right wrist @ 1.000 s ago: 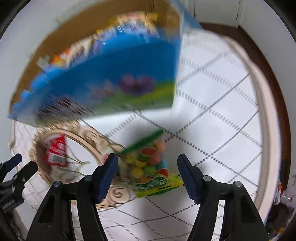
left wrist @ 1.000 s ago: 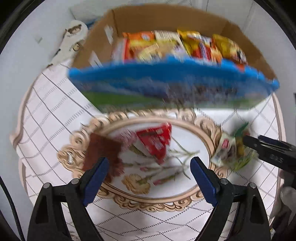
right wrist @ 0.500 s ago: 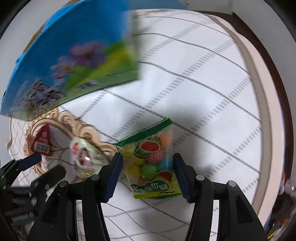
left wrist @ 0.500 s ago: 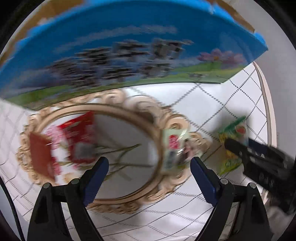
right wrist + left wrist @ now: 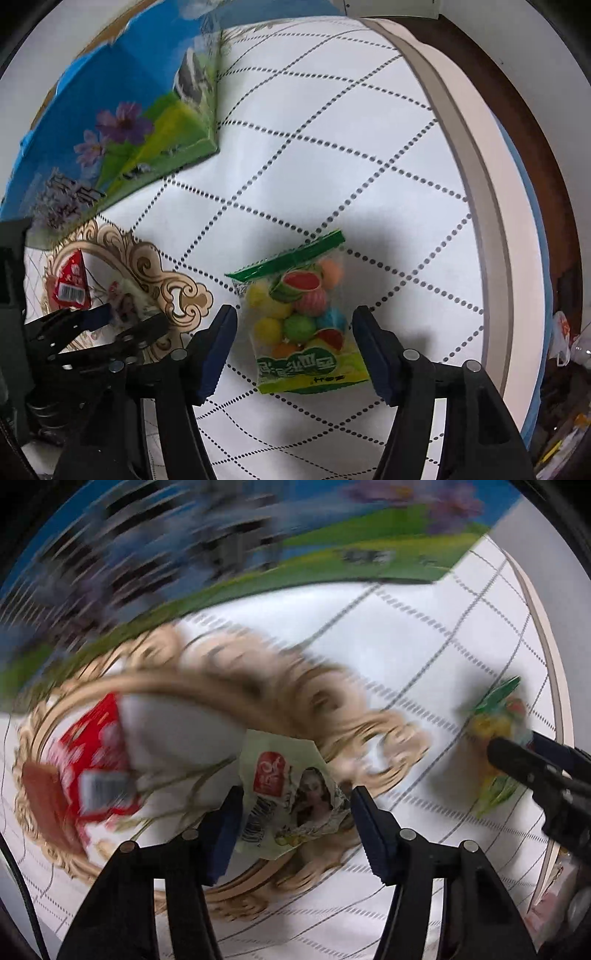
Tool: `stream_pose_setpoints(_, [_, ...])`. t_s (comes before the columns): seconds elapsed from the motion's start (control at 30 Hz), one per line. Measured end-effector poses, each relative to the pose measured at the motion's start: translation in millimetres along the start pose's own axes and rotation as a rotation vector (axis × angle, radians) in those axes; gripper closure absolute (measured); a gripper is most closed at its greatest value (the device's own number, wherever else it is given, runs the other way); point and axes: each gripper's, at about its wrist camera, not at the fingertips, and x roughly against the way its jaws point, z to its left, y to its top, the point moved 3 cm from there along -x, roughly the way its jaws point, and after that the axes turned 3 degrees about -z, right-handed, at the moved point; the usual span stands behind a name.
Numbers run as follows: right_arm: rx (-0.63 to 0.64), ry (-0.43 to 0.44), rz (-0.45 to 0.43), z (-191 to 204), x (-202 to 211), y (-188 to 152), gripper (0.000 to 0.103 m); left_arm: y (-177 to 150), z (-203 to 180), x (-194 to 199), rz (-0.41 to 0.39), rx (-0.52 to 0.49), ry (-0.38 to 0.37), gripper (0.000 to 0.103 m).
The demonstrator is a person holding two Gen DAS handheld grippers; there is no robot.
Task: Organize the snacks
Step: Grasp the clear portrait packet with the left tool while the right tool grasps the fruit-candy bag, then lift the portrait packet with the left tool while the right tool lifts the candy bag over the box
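Left gripper [image 5: 293,818] is closing on a pale green packet [image 5: 288,797] over the gold-rimmed tray [image 5: 280,690], label unreadable. Right gripper [image 5: 293,341] is opening around the fruit candy bag [image 5: 299,321], Korean-looking lettering, on the tablecloth [image 5: 332,147].

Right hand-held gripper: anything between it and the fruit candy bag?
Nothing visible. The candy bag lies flat on the tablecloth between the opening jaws of the right hand-held gripper, pads not touching.

Snack packets in view: three, being one red packet [image 5: 94,760], one pale green packet [image 5: 291,801], one clear bag of coloured gummy balls [image 5: 303,321]. Printed blue carton [image 5: 110,122]: one. Ornate gold-rimmed tray [image 5: 295,686]: one. Grippers: two (each seen from the other's camera).
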Motion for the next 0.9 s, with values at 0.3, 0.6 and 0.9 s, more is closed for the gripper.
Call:
stream_pose_setpoints(0.3, [0.109, -0.013, 0.044, 39, -18, -24, 0.045, -43, 62, 3, 0.038, 0.171, -0.040, 0.047])
stream_pose_setpoints(0.6, [0.095, 0.029, 0.068, 70, -28, -41, 0.044, -45, 79, -13, 0.046, 0.226, -0.053, 0.045])
stream_pose_setpoints(0.9, [0.185, 0.006, -0.013, 95, -19, -31, 0.050, -42, 40, 24, -0.022, 0.189, -0.056, 0.068])
